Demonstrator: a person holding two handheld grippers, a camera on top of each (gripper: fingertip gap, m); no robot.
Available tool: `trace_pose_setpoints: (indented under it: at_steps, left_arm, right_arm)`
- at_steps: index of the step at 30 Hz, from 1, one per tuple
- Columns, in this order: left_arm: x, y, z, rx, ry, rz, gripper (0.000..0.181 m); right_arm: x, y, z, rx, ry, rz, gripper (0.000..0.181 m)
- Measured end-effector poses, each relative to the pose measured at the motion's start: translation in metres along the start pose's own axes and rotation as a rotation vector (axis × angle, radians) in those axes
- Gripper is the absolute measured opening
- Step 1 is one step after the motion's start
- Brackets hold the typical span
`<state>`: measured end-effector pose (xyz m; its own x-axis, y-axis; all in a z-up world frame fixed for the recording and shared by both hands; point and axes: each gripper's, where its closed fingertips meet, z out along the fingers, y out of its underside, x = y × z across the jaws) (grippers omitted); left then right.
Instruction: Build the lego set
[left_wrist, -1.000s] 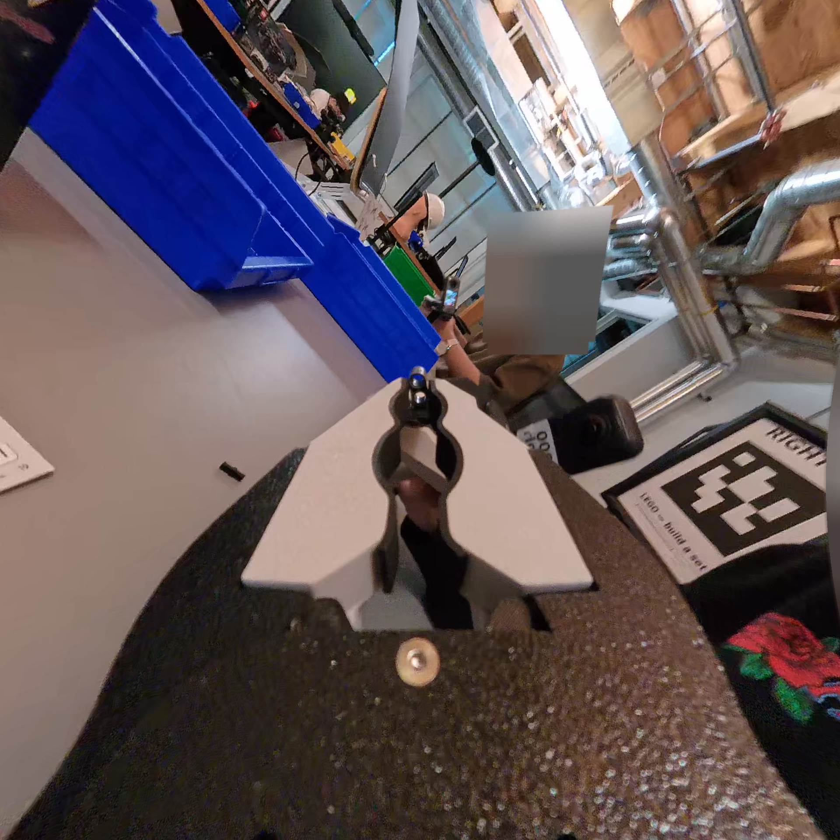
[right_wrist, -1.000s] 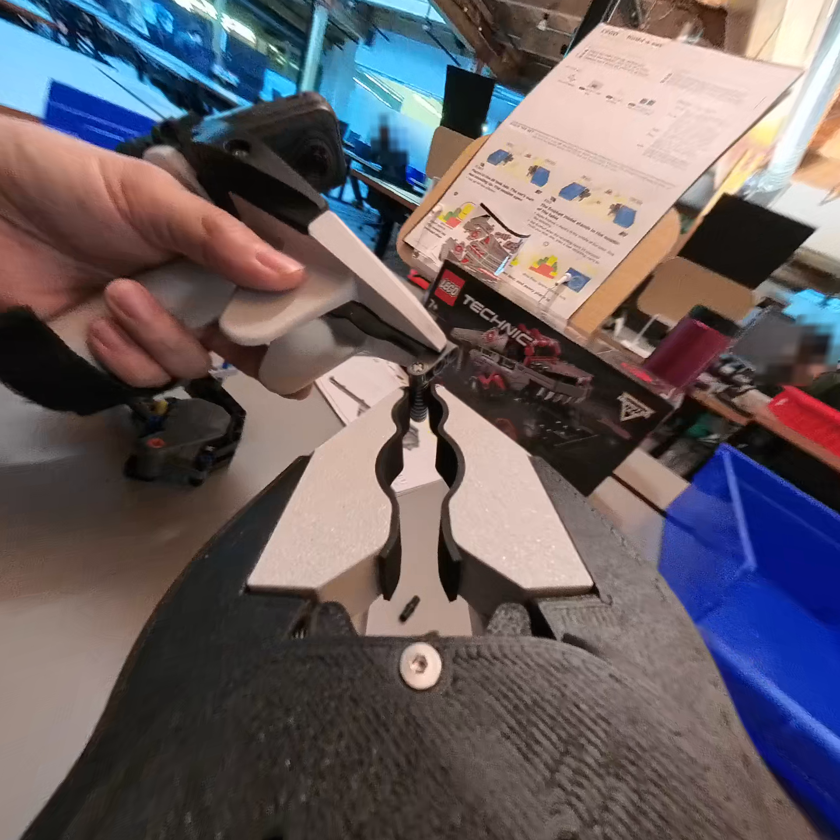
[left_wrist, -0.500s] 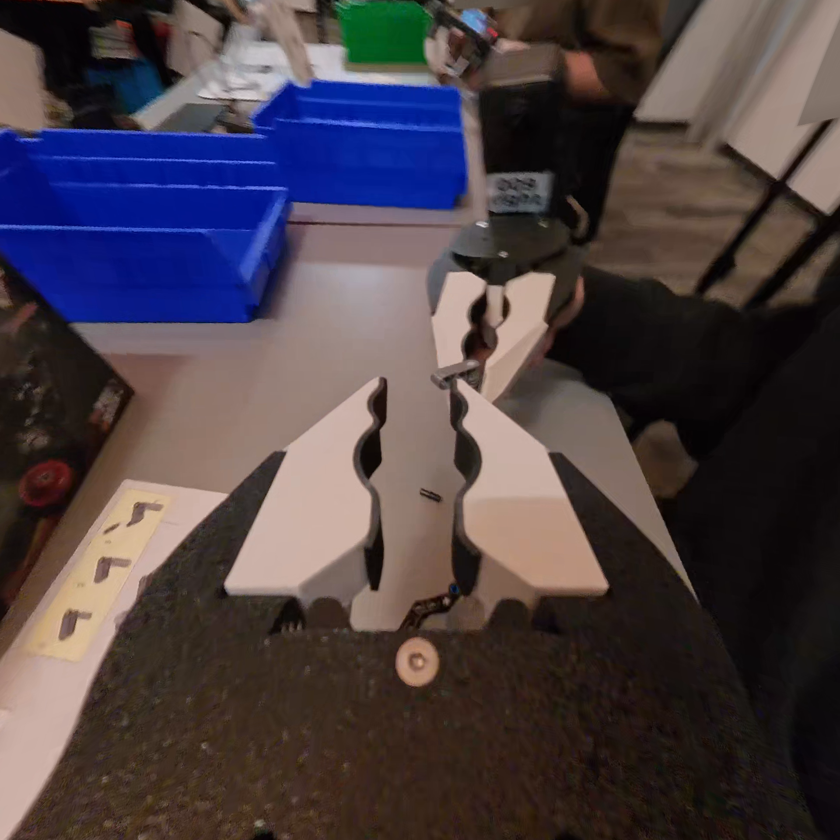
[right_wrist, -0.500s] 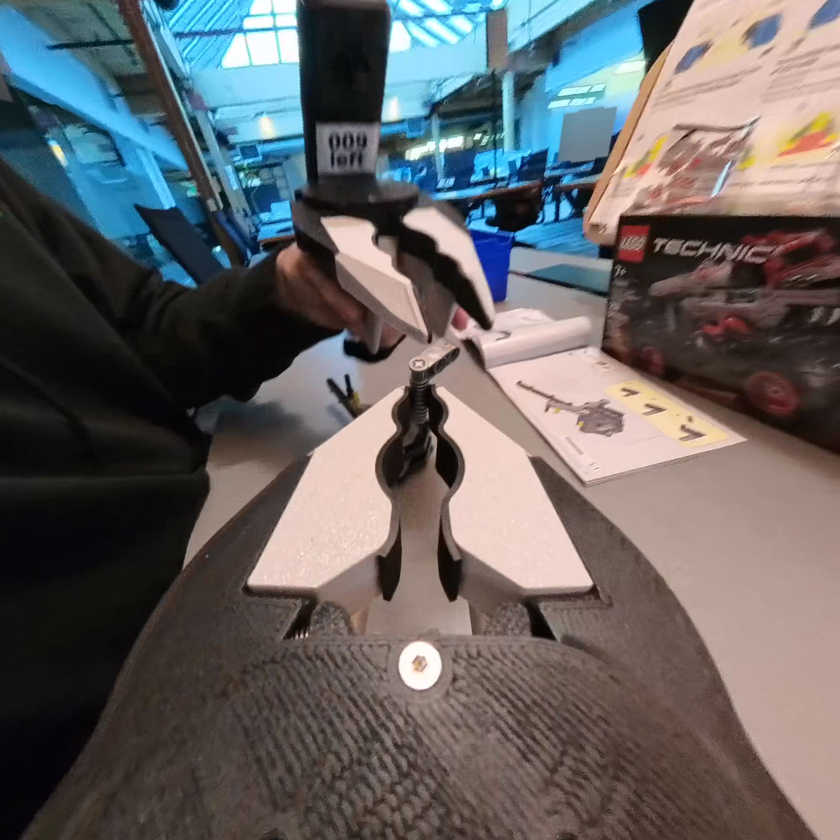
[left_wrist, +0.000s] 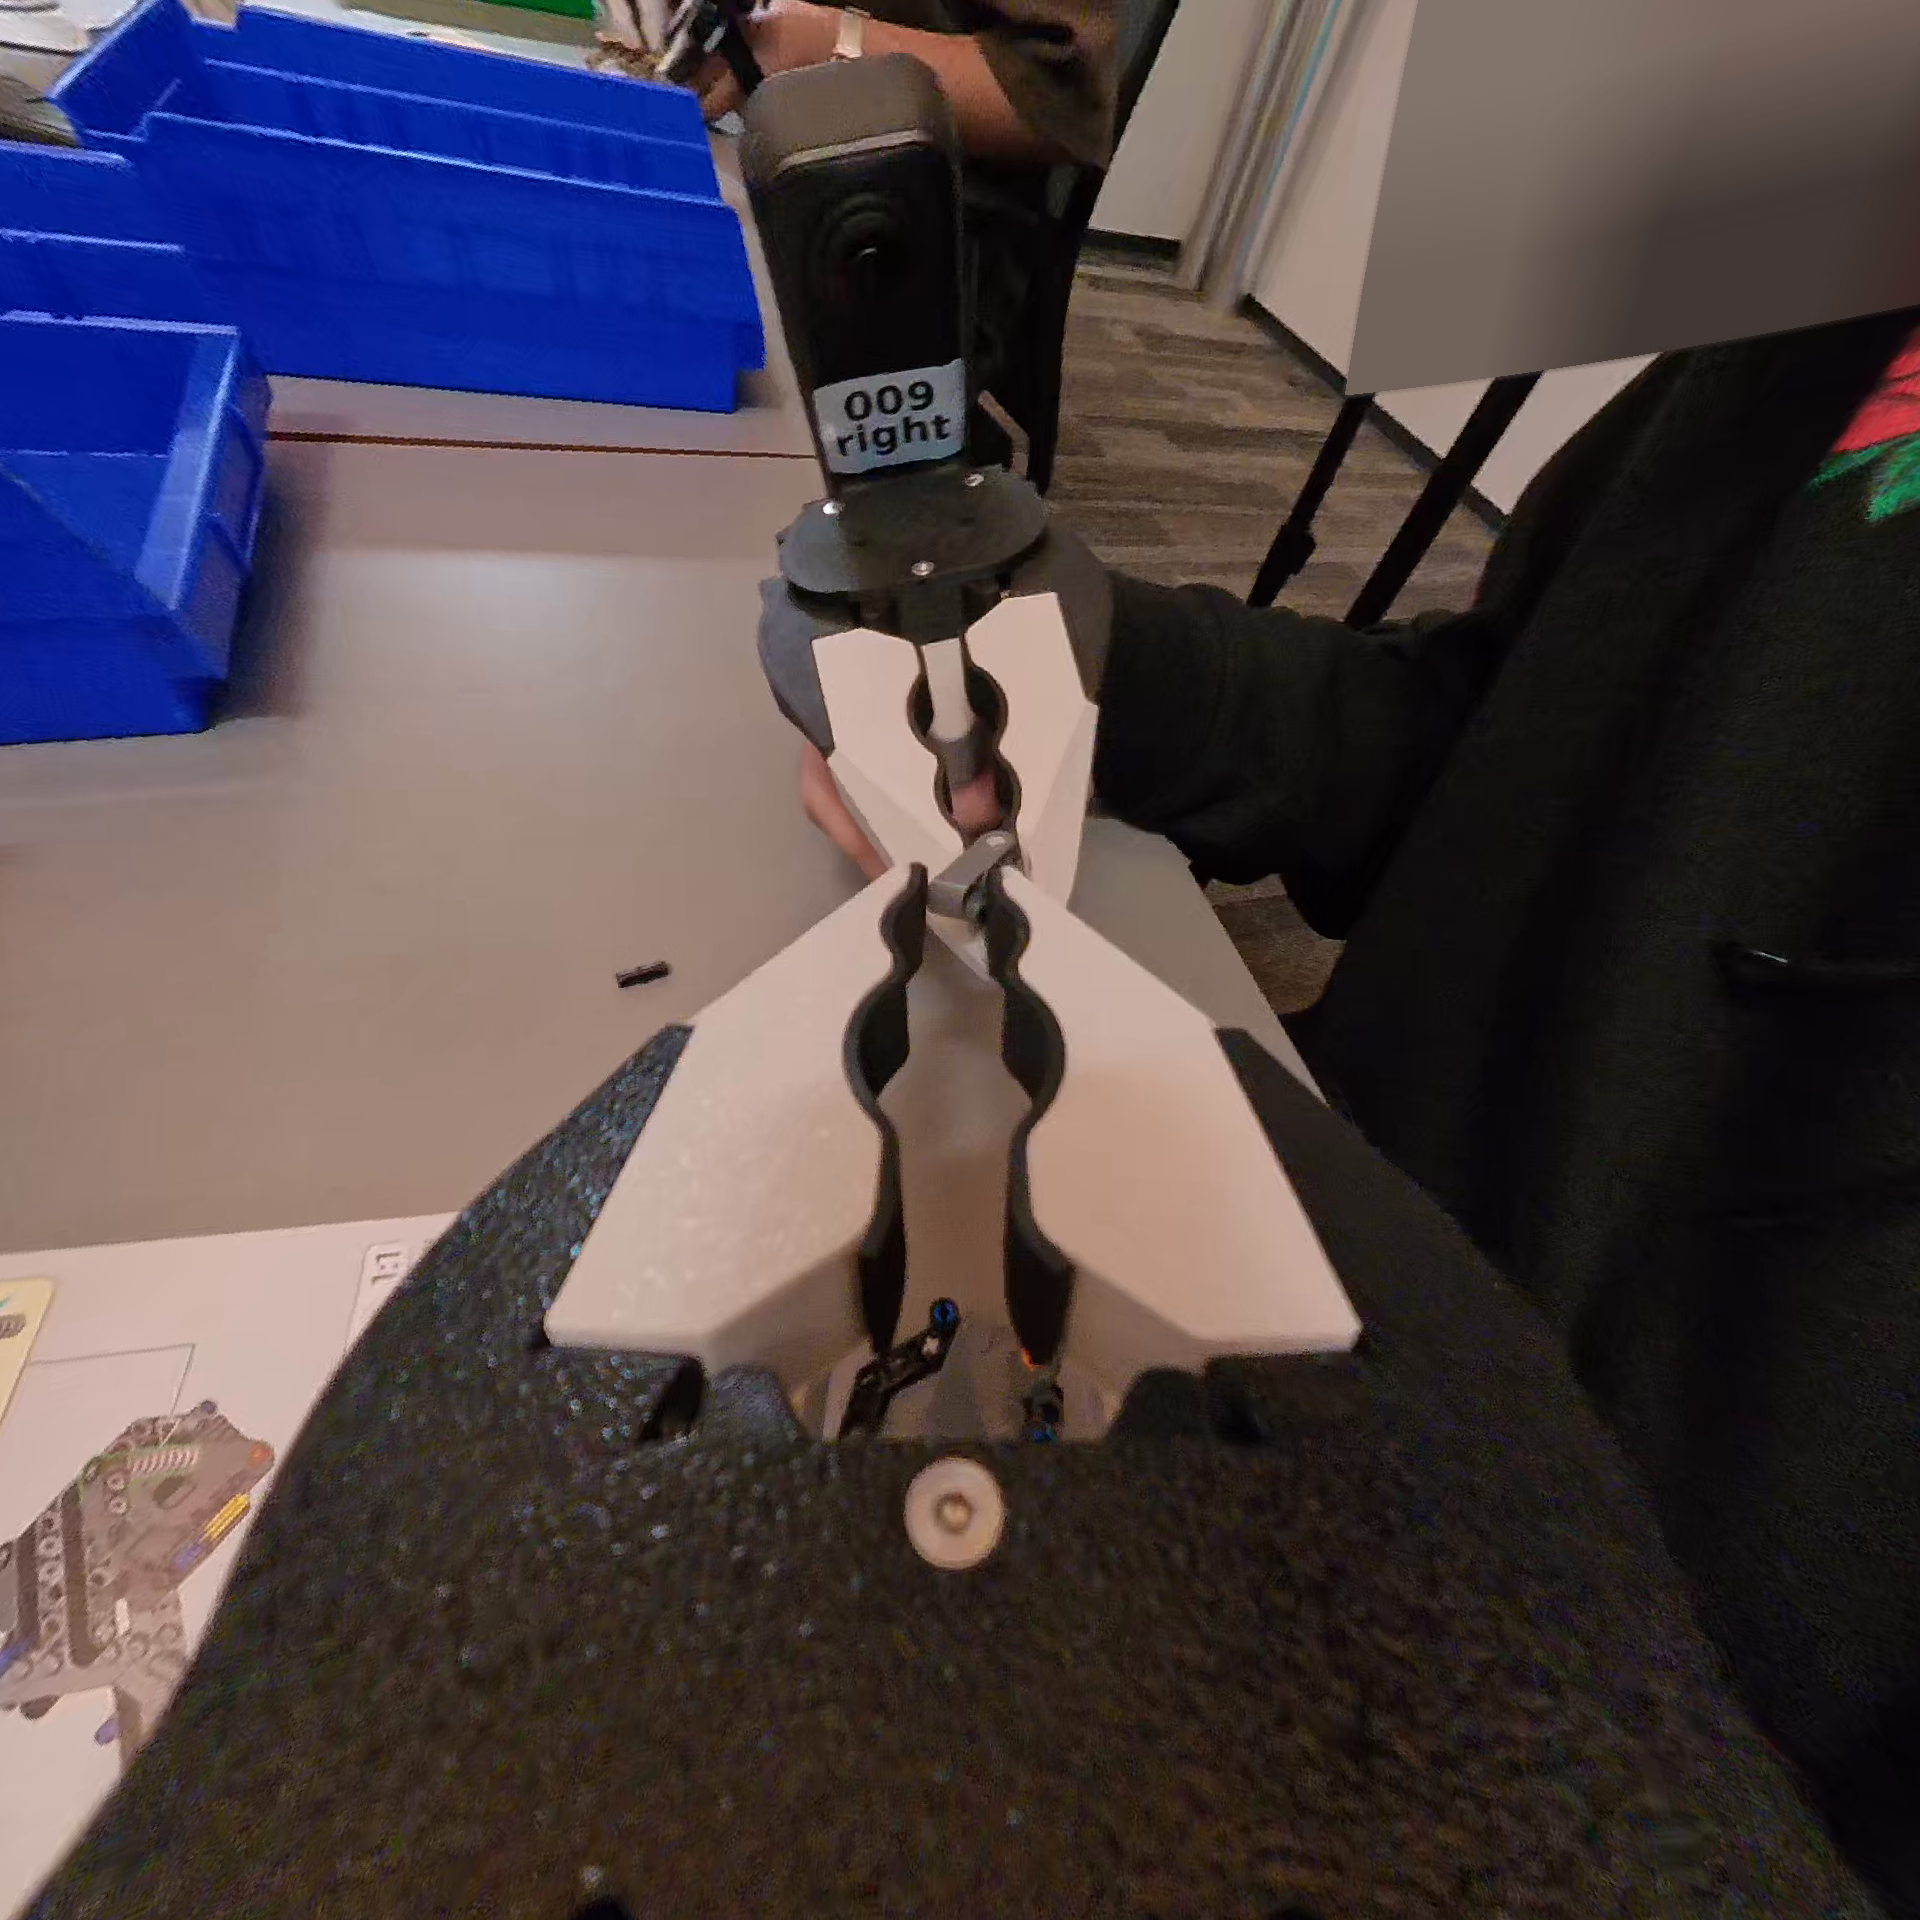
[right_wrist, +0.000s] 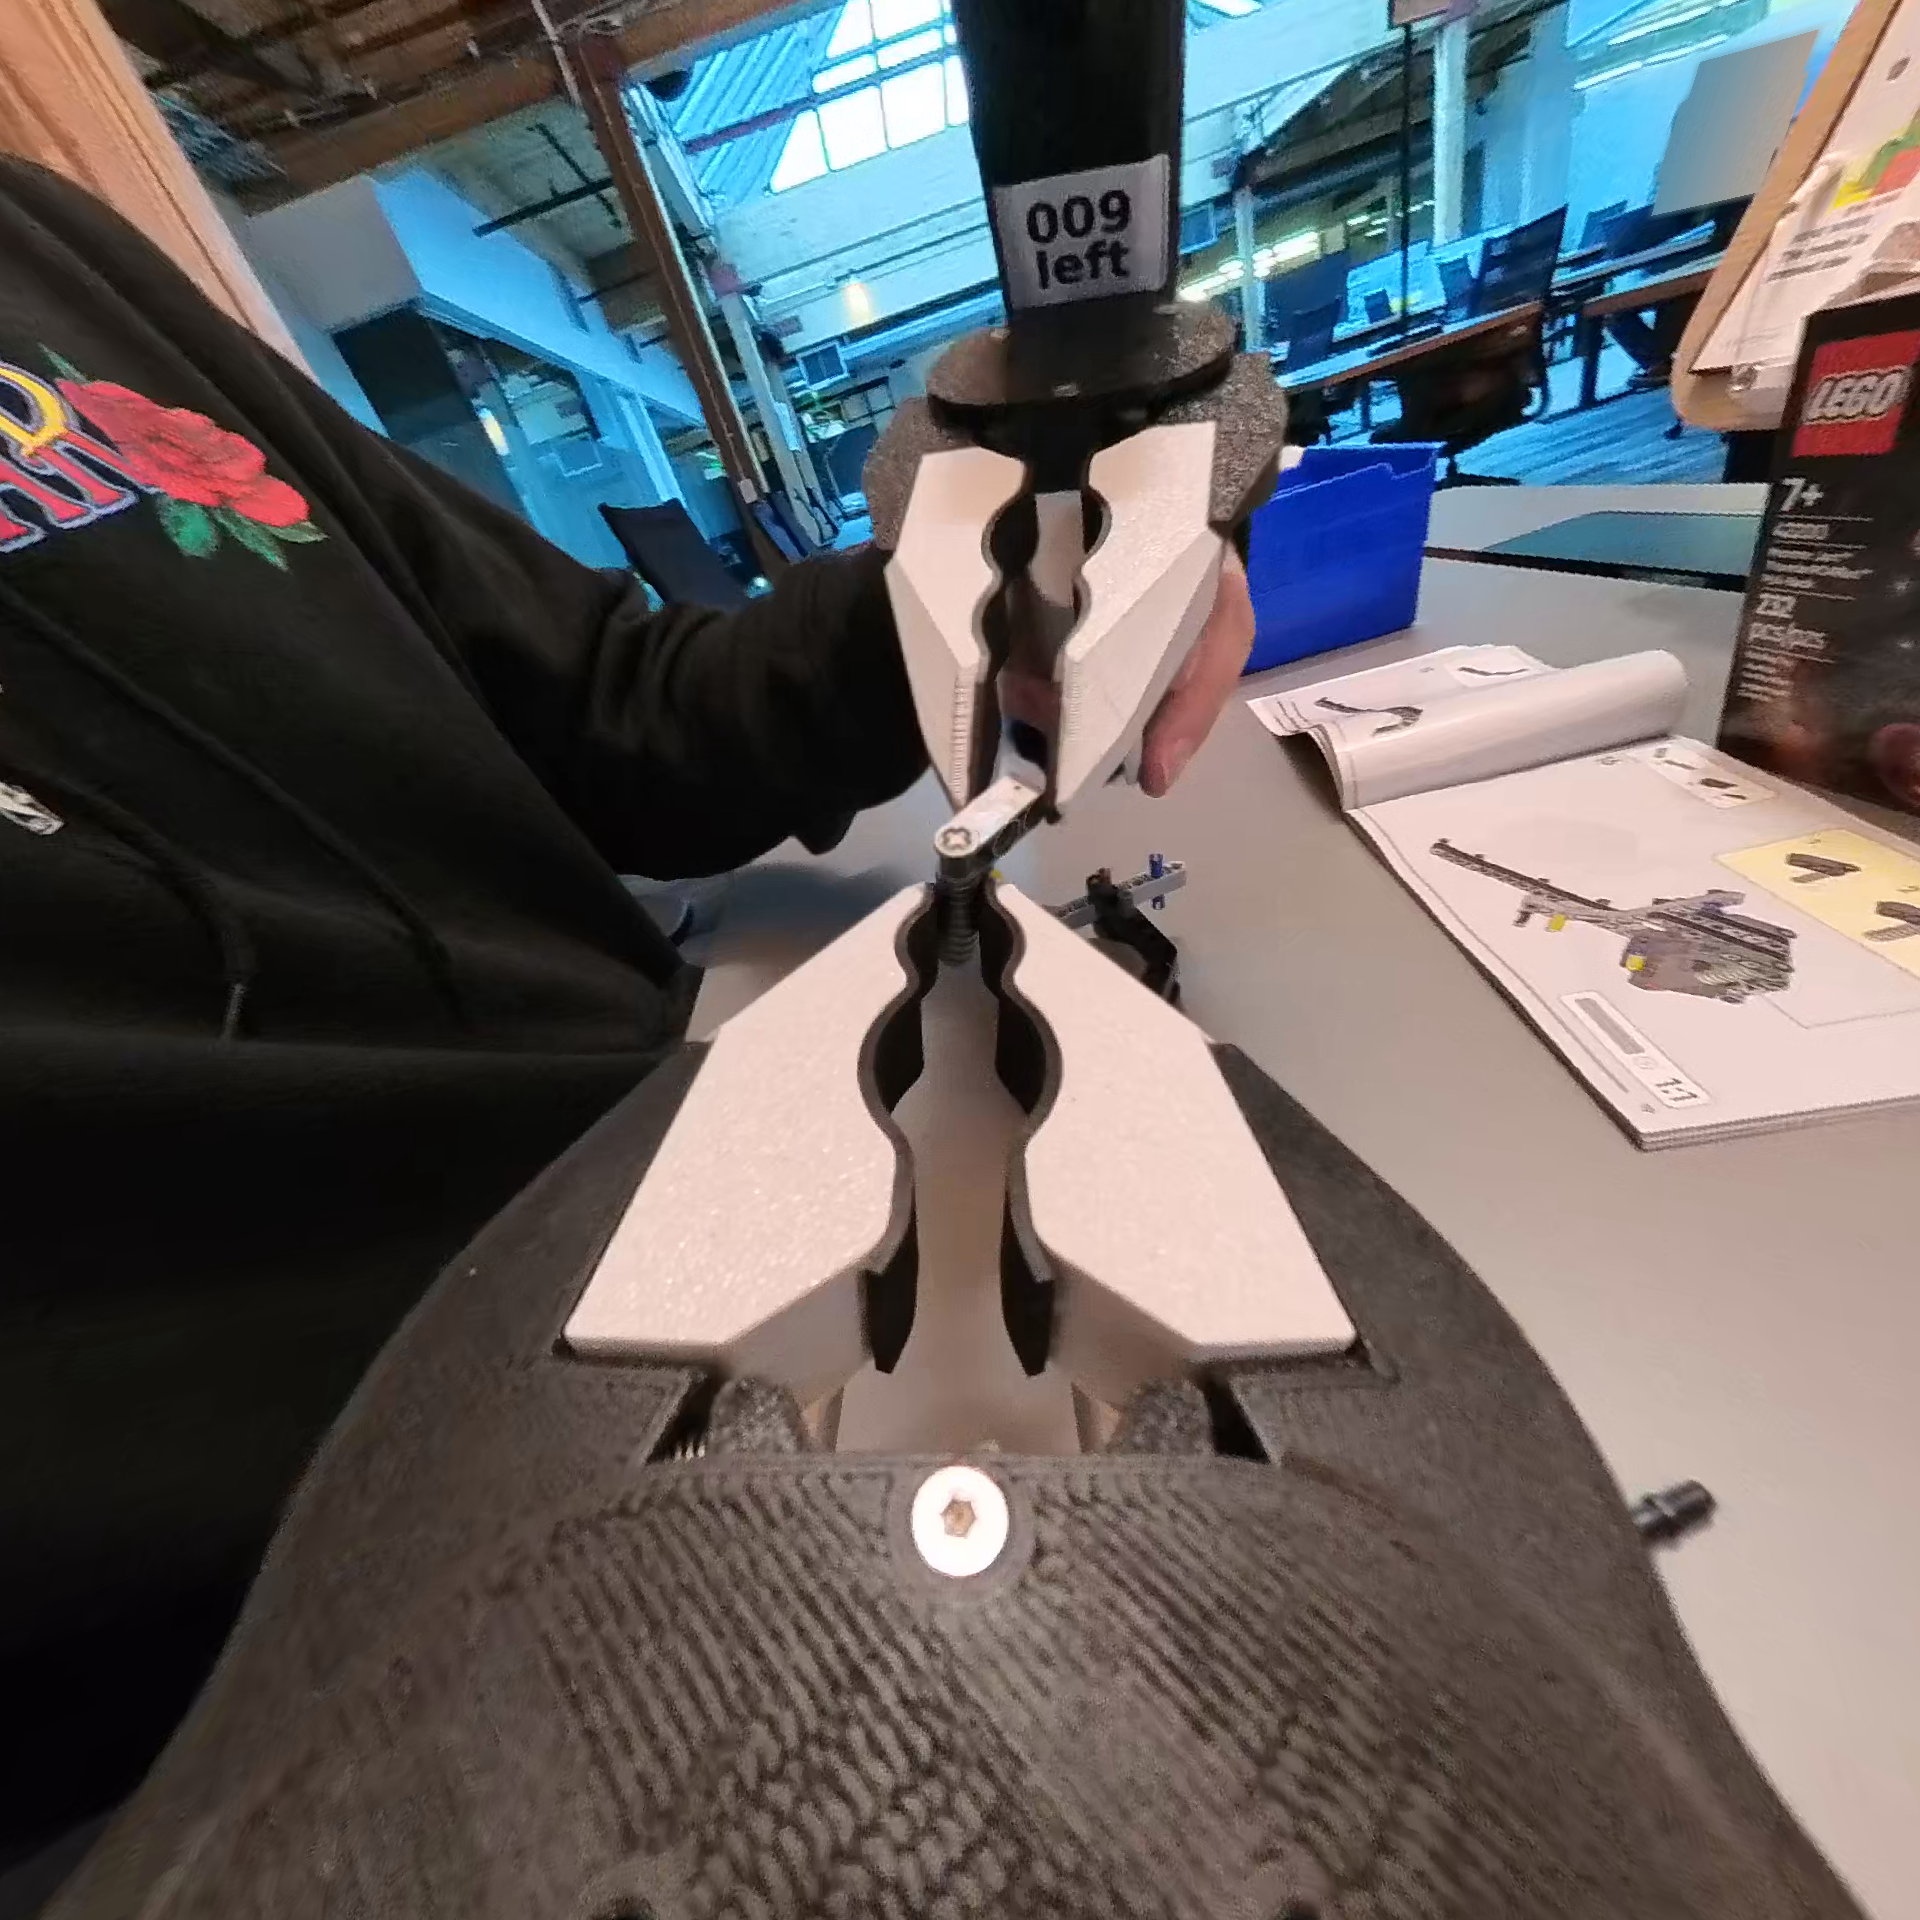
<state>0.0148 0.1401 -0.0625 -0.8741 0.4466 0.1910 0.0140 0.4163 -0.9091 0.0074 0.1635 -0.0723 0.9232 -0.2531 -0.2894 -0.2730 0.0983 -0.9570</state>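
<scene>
My right gripper (right_wrist: 961, 914) is shut on a dark ribbed Lego shaft (right_wrist: 958, 930) that stands up from its tips. A small light-grey connector (right_wrist: 992, 821) sits on top of the shaft. My left gripper (left_wrist: 954, 896) faces the right one tip to tip, its jaws narrowed onto the other end of the grey connector (left_wrist: 971, 881). From the right wrist view the left gripper (right_wrist: 1016, 795) comes down from above onto that piece. The right gripper (left_wrist: 977, 821) shows opposite in the left wrist view. Both are held above the grey table (left_wrist: 468, 831).
A partly built Lego assembly (right_wrist: 1127, 920) lies on the table behind the grippers. An open instruction booklet (right_wrist: 1662, 935) and the Lego box (right_wrist: 1849, 582) are to the right. Blue bins (left_wrist: 416, 260) stand at the back. Loose black pins (left_wrist: 639, 975) (right_wrist: 1668, 1507) lie on the table. Left and right tips are no more than a few centimetres apart.
My left gripper swung round to face the right one, came in and narrowed its open jaws onto the grey connector. The right gripper kept hold of the ribbed shaft.
</scene>
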Motion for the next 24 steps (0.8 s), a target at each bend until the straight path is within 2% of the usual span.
trace_pose_setpoints:
  at_steps: [3, 7, 11, 14, 17, 19, 21, 24]
  left_arm:
    - [-0.013, -0.001, -0.003, 0.017, -0.08, -0.06, 0.008]
    - [-0.039, -0.005, -0.011, 0.097, -0.229, -0.213, 0.008]
    - [-0.049, -0.005, -0.014, 0.136, -0.3, -0.225, 0.008]
    - [-0.049, -0.005, -0.012, 0.125, -0.315, -0.204, 0.007]
    - [-0.046, -0.005, -0.009, 0.115, -0.313, -0.173, 0.007]
    - [-0.044, -0.005, -0.006, 0.102, -0.302, -0.166, 0.006]
    - [-0.045, -0.004, -0.004, 0.095, -0.307, -0.164, 0.005]
    - [-0.047, 0.0, 0.0, 0.061, -0.311, -0.169, 0.006]
  right_arm:
    - [0.009, 0.0, -0.002, -0.002, 0.058, -0.012, 0.006]
    - [0.037, -0.01, -0.012, 0.026, 0.281, -0.094, 0.014]
    - [0.051, -0.019, -0.018, 0.027, 0.418, -0.154, 0.008]
    - [0.057, -0.018, -0.018, 0.016, 0.461, -0.154, 0.01]
    - [0.062, -0.019, -0.021, 0.025, 0.493, -0.126, 0.02]
    - [0.062, -0.02, -0.021, 0.034, 0.499, -0.135, 0.018]
    - [0.061, -0.02, -0.022, 0.026, 0.495, -0.15, 0.005]
    - [0.062, -0.016, -0.024, -0.003, 0.495, -0.144, 0.005]
